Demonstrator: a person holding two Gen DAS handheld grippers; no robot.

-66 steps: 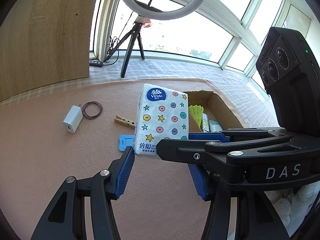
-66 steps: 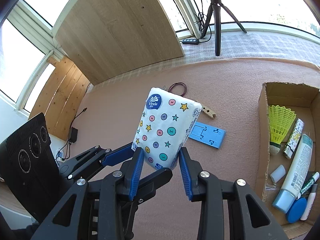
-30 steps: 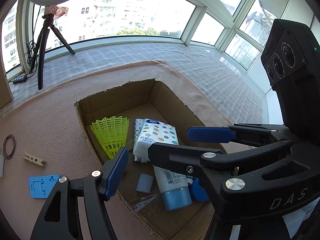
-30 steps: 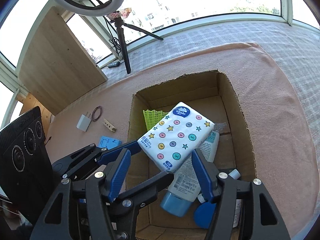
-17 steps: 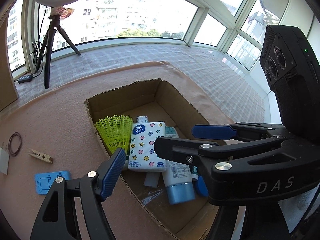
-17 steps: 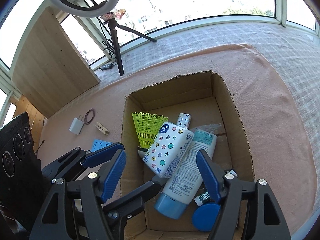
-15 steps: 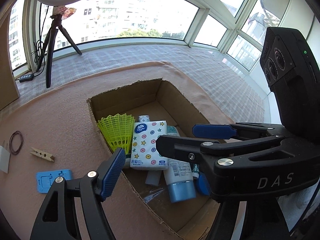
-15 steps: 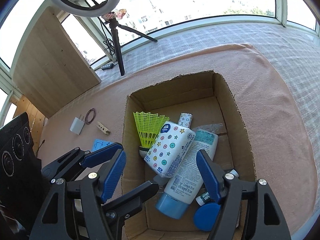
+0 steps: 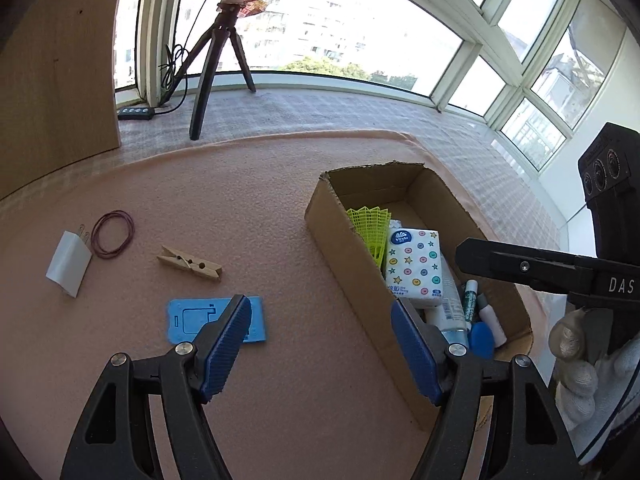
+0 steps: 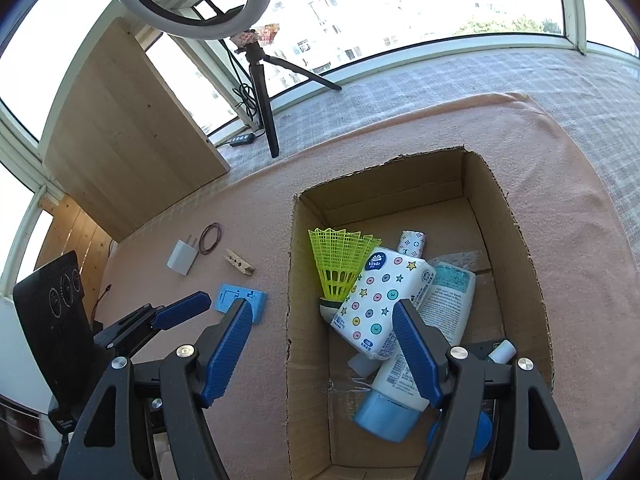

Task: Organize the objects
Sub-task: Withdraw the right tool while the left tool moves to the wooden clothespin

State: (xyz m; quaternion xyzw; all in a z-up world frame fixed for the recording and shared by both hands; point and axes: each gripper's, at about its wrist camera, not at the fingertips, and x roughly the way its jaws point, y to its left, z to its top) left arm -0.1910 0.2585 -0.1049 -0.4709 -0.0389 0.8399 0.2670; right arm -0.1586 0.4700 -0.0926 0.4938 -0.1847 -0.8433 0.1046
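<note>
The star-patterned tissue pack (image 10: 382, 300) lies in the cardboard box (image 10: 516, 240), on a white tube (image 10: 420, 344) beside a yellow-green shuttlecock (image 10: 338, 260). It also shows in the left wrist view (image 9: 414, 266) inside the box (image 9: 344, 248). My right gripper (image 10: 324, 344) is open and empty above the box's near left wall. My left gripper (image 9: 320, 344) is open and empty over the pink cloth, left of the box. A blue plastic card (image 9: 194, 320), a wooden clothespin (image 9: 190, 264), a rubber band (image 9: 112, 234) and a white charger (image 9: 68, 262) lie on the cloth.
A tripod (image 9: 218, 64) with a ring light stands at the back by the windows, with a power strip (image 9: 136, 113) beside it. A wooden panel (image 9: 52, 72) rises at the left. The box also holds a blue cap (image 9: 482, 334) and small tubes.
My right gripper opened and let the tissue pack drop into the box. Both grippers have drawn back, and the left one has swung left toward the cloth items.
</note>
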